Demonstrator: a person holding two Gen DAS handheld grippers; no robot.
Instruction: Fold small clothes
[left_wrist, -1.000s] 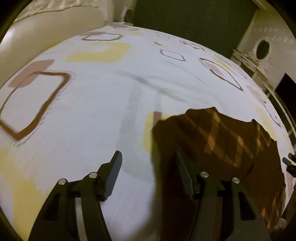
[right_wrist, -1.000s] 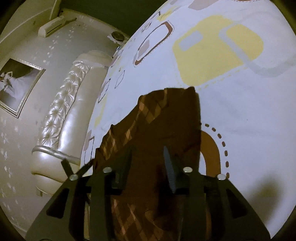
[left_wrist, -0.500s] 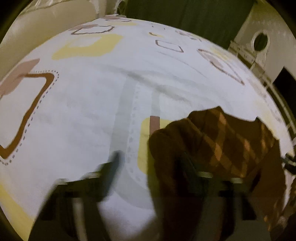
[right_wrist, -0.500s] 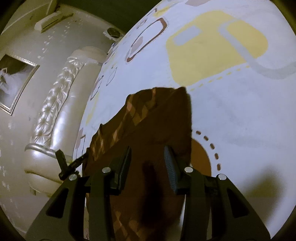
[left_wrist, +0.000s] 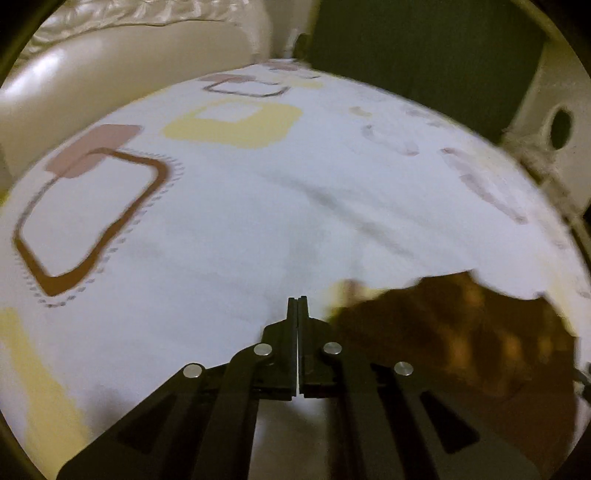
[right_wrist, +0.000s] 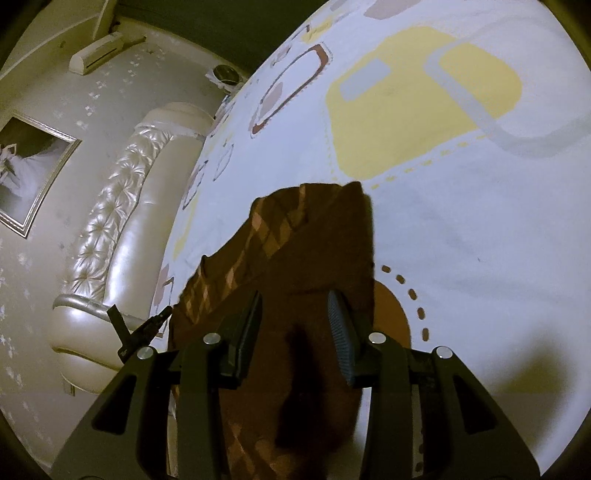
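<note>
Lying on the patterned bedsheet (left_wrist: 258, 221), brown plaid garment (right_wrist: 295, 258), at four o'clock of the clenched, empty left gripper (left_wrist: 297, 301). Hovering over it with jaws apart, gripping nothing: right gripper (right_wrist: 295, 317).

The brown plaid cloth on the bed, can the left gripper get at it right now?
Probably yes: the brown plaid cloth lies just beside the shut left gripper, nothing between, but its jaws must open first.

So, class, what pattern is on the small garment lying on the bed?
Brown diamond check garment, clearest in right wrist view.
</note>
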